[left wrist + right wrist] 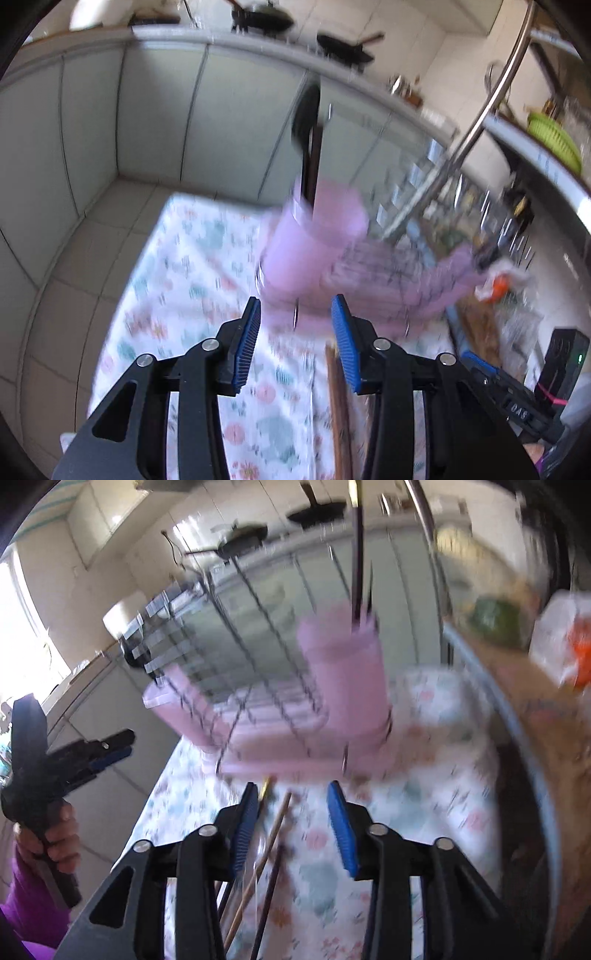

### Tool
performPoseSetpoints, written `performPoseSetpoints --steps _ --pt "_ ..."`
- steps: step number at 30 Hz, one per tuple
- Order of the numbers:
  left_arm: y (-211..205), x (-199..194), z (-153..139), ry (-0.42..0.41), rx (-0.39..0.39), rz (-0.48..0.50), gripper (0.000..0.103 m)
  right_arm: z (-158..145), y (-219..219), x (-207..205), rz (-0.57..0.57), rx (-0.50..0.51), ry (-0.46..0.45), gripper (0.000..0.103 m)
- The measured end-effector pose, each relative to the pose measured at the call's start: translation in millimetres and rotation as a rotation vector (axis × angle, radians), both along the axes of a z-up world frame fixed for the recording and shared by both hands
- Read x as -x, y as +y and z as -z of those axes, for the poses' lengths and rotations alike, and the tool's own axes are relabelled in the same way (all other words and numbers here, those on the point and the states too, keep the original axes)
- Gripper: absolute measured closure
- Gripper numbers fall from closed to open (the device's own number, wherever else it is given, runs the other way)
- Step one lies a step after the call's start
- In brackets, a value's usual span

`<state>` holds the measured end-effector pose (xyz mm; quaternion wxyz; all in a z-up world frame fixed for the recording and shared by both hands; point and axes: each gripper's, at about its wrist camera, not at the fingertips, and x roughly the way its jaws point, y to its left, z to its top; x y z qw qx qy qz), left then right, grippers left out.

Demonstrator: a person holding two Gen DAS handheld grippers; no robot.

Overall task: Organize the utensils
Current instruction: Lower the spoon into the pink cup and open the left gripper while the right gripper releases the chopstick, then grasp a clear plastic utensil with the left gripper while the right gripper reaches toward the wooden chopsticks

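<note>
Pink plastic holder [314, 240] stands at twelve o'clock from my left gripper [295, 317], at the wire rack [236, 657] on a flowered cloth [192, 266]. Chopsticks [273, 834] lie under my right gripper [291, 801], toward six o'clock. Blur hides any writing. Both my grippers are half open and hold nothing.

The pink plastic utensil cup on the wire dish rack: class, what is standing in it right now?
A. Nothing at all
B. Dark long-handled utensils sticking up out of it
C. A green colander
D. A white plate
B: the pink plastic utensil cup has dark long-handled utensils rising from its top, seen also in the left wrist view.
</note>
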<state>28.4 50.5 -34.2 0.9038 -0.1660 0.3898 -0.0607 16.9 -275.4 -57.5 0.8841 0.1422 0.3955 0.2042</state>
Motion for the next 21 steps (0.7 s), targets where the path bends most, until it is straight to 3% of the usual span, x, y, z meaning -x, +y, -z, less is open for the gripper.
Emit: performPoseSetpoints --steps 5,9,17,19,21 --pt "-19 0 52 0.174 -0.012 0.08 0.067 34 1 -6 -0.033 -0.048 0.148 0.085" --pt "-37 -5 79 0.273 -0.034 0.137 0.074 47 10 -5 -0.083 -0.053 0.19 0.085" --pt "-65 -11 103 0.33 -0.156 0.196 0.075 58 42 -3 -0.193 -0.022 0.216 0.08" --pt "-70 -9 103 0.317 -0.201 0.195 0.082 61 52 -3 -0.209 -0.005 0.227 0.079" --pt "-69 -7 103 0.308 -0.237 0.183 0.098 61 61 -1 -0.229 0.01 0.225 0.078"
